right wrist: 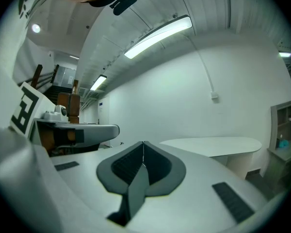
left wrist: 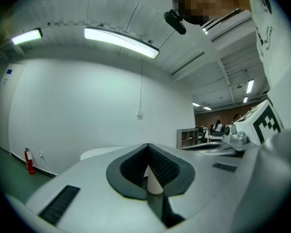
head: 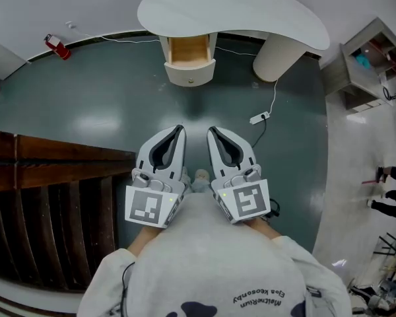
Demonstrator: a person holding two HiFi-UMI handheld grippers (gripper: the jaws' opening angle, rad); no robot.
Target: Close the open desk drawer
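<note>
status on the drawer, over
left tongs and right tongs shut, empty, side by side, well short of desk. drawer open, untouched. power strip on floor, right of the straight line in.

light: bright, even, cool white, from ceiling strip lamps (left wrist: 120, 41) in the upper frame | glare: pale sheen patches on floor (head: 96, 121), left of centre | shadows: soft, faint below surface (head: 231, 12) | distortion: heavy fisheye bend, black corners in both gripper views | focus: sharp, no motion blur
</note>
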